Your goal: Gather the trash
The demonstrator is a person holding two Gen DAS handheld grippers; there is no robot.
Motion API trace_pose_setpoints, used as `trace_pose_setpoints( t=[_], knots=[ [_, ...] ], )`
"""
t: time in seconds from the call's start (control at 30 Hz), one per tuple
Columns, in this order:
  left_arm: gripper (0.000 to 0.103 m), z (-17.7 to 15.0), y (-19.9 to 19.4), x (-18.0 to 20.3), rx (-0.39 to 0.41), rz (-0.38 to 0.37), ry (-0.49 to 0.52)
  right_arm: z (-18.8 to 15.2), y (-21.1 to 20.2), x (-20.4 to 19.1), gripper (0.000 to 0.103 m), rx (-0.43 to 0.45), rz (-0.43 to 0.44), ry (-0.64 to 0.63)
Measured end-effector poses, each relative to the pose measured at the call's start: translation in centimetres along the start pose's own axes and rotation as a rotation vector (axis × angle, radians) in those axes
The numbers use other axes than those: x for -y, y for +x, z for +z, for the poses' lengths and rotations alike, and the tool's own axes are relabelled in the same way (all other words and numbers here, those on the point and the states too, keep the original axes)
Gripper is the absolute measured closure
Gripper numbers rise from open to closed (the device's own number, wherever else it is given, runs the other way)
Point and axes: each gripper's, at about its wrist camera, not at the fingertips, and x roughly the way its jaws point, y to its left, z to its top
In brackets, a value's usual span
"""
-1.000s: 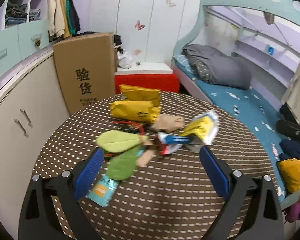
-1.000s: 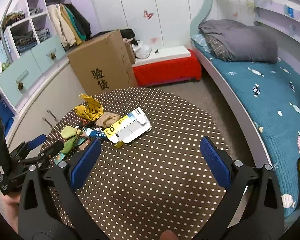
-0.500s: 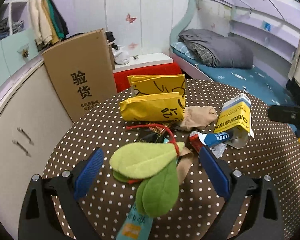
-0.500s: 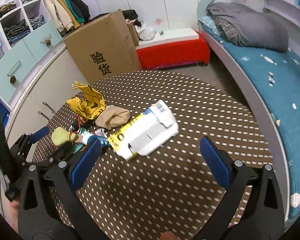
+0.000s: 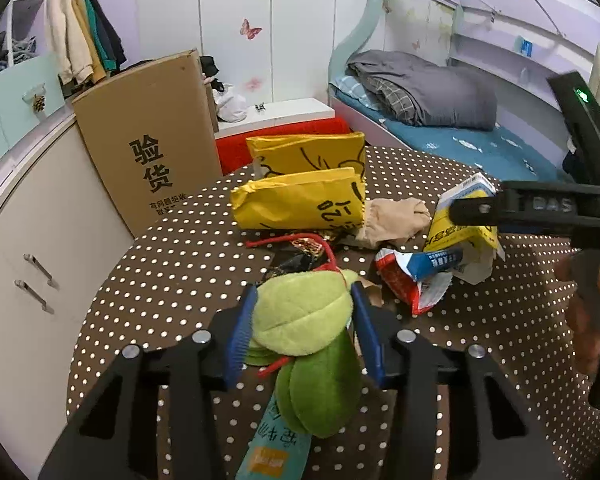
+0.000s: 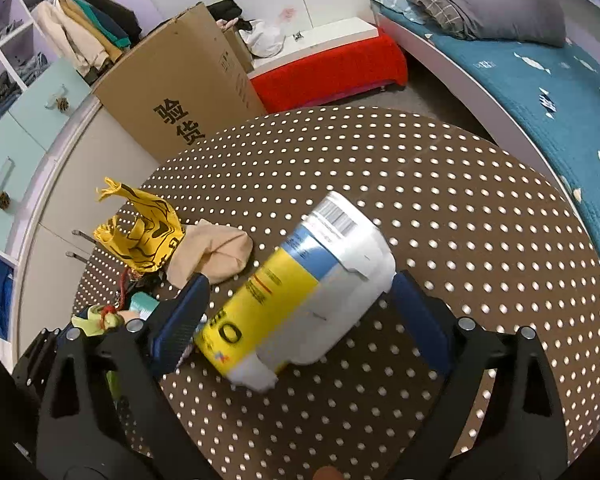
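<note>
**Blue pads close on a green leaf toy while the other claw straddles a crushed carton**

Blue-padded and closing, the left gripper [image 5: 302,330] has its jaws drawn in on a plush green leaf toy [image 5: 300,320], both pads touching the upper leaf's sides. Below it a darker green leaf hangs toward the camera over a teal wrapper [image 5: 274,448] at the near edge of the round dotted table [image 5: 172,264].

Spread wide and only starting to close, the right gripper [image 6: 296,320] straddles a flattened yellow, blue and white carton [image 6: 300,288] lying near the middle of the table. Its left pad sits against the carton's yellow end; its right pad is just beside the white end, and contact there cannot be told.

Farther out, toward the far left edge of the table, lie a beige stocking-like cloth [image 6: 216,254], a crumpled yellow bag [image 5: 300,200] with black print, a red cord [image 5: 300,240] and a torn red, white and blue wrapper [image 5: 416,276]. Beyond the table stand a cardboard box [image 6: 180,80] with printed characters, a red bench [image 6: 332,72], and a bed [image 6: 540,60] with a grey blanket.
</note>
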Motion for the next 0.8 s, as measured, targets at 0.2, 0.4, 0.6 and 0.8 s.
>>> trace_pose_setpoints(
  t=[0.2,0.4,0.6,0.8],
  knots=[
    [0.059,-0.5,-0.9,-0.4,0.015,-0.007,-0.034,-1.4,-3.8,-2.9,0.012,0.081,0.014,-0.308],
    [0.064,-0.9,-1.9,-1.2,0.028,-0.004,-0.071,-2.9,-3.8,-7.6,0.021,0.059,-0.04,-0.739],
    [0.064,-1.1,-2.8,-2.4,0.034,0.005,-0.099,-3.3,0.4,-9.9,0.046,-0.106,-0.101,-1.054],
    [0.07,-1.4,-3.5,-3.2,0.034,0.005,-0.136,-4.0,2.9,-11.5,0.067,-0.2,-0.011,-1.155]
  ],
)
